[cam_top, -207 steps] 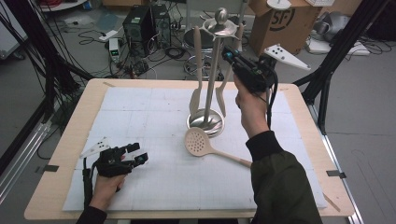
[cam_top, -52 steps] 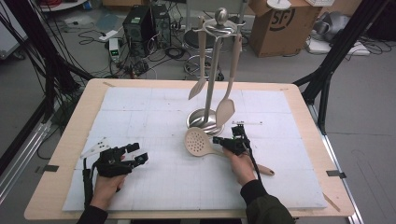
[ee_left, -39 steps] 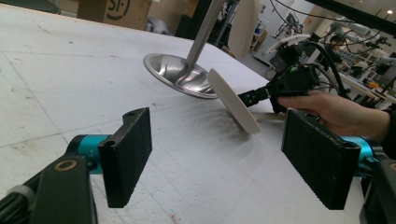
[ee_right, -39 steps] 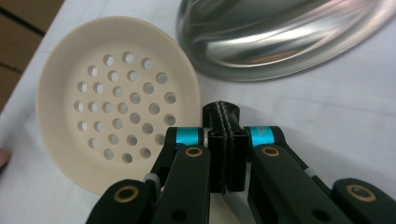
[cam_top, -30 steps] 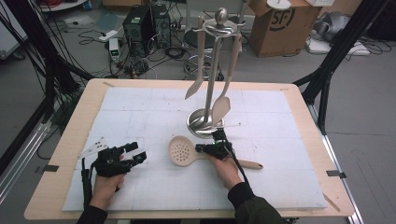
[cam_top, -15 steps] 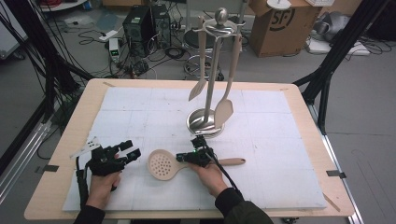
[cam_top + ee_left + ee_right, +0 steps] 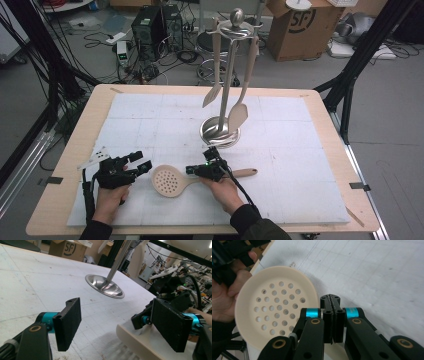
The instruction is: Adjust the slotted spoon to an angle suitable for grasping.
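A cream skimmer with a round holed head lies across the front of the white mat, its wooden handle pointing right. My right gripper is over the neck with its jaws pressed together, and the head hangs just past its tips, casting a shadow. The exact grip point is hidden under the jaws. My left gripper rests at the front left, open, pointing at the head. In the left gripper view the head's rim sits below the right-hand pad, with nothing touching the pads.
A metal utensil stand rises from the mat's middle, with a spatula and another utensil hanging from it. Its base lies ahead of the left gripper. Cables, boxes and a stool are on the floor beyond the table.
The right gripper has carried the skimmer leftward along the front of the mat until the head is close to the left gripper. The left hand has stayed put.
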A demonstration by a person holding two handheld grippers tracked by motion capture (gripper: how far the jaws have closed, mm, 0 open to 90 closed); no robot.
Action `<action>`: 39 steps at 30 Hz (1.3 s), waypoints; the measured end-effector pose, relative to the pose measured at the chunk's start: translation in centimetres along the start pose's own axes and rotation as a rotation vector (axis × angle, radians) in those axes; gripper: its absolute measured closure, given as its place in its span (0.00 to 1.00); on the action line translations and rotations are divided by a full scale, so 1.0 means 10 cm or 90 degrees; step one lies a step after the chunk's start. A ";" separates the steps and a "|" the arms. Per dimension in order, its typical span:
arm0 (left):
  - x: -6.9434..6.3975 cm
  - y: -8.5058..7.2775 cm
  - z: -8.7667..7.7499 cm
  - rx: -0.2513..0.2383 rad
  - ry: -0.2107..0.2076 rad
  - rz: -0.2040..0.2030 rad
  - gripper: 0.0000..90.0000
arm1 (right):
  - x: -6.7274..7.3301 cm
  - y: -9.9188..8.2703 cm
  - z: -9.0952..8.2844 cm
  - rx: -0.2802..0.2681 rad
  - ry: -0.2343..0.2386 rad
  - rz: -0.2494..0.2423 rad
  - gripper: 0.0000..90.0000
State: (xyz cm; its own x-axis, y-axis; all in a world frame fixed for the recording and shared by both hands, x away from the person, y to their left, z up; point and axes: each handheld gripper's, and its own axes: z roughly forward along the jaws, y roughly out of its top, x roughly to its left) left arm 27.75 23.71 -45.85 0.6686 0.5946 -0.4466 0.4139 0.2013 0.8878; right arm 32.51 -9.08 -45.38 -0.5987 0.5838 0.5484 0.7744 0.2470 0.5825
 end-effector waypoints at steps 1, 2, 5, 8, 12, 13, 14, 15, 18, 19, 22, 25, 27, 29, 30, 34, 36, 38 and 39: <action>0.00 0.00 0.00 0.001 0.001 0.000 0.28 | 0.00 -0.01 -0.04 -0.004 -0.003 -0.002 1.00; 0.00 0.00 0.00 0.001 0.001 0.000 0.28 | 0.00 -0.03 -0.09 -0.008 -0.004 -0.004 1.00; -0.01 0.00 0.01 0.004 0.000 0.001 0.28 | -0.01 -0.13 -0.26 -0.018 -0.007 -0.005 1.00; -0.01 0.00 0.02 0.006 0.000 0.003 0.28 | -0.02 -0.26 -0.44 -0.023 -0.019 -0.006 1.00; 0.00 0.00 0.02 0.005 -0.002 0.002 0.28 | -0.09 -0.44 -0.70 -0.034 -0.057 -0.008 1.00; 0.00 0.00 0.01 0.003 -0.001 -0.002 0.28 | -0.11 -0.49 -0.76 -0.033 -0.067 -0.003 1.00; 0.01 0.00 0.01 0.002 -0.001 -0.004 0.28 | -0.15 -0.53 -0.83 -0.039 -0.073 0.004 1.00; 0.01 0.00 0.01 0.001 -0.001 -0.005 0.28 | -0.18 -0.58 -0.90 -0.043 -0.074 0.015 0.99; 0.00 0.00 0.01 0.003 -0.002 -0.005 0.28 | -0.28 -0.70 -1.08 -0.053 -0.088 0.032 1.00; 0.00 0.00 0.01 0.003 -0.002 -0.003 0.28 | -0.30 -0.73 -1.12 -0.050 -0.090 0.038 1.00; 0.00 0.00 0.02 0.005 0.000 -0.002 0.28 | -0.37 -0.82 -1.22 -0.047 -0.106 0.048 1.00; 0.00 0.00 0.02 0.005 0.000 -0.002 0.28 | -0.44 -0.88 -1.24 -0.049 -0.129 0.054 1.00; -0.01 0.00 0.03 0.005 0.001 -0.002 0.28 | -0.49 -0.90 -1.23 -0.059 -0.120 0.067 1.00; -0.01 0.00 0.03 0.007 0.001 0.001 0.28 | -0.51 -0.88 -1.21 -0.064 -0.119 0.067 1.00; -0.01 -0.01 0.03 0.006 0.002 0.000 0.28 | -0.50 -0.87 -1.20 -0.064 -0.122 0.068 1.00; -0.02 -0.01 0.04 0.007 0.002 -0.002 0.28 | -0.53 -0.81 -1.16 -0.066 -0.122 0.074 1.00; -0.01 0.00 0.03 0.007 0.000 -0.001 0.28 | -0.54 -0.78 -1.14 -0.066 -0.122 0.077 1.00; -0.01 -0.01 0.03 0.007 0.000 -0.001 0.28 | -0.55 -0.75 -1.13 -0.068 -0.126 0.077 1.00; -0.01 -0.01 0.03 0.007 0.000 0.000 0.28 | -0.56 -0.74 -1.12 -0.070 -0.127 0.080 1.00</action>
State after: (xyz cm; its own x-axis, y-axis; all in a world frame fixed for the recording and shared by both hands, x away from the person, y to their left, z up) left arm 27.87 23.37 -45.89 0.6686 0.5944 -0.4469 0.4213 0.1924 0.8863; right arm 27.82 -22.81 -46.02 -0.4389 0.7485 0.4971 0.8064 0.0841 0.5853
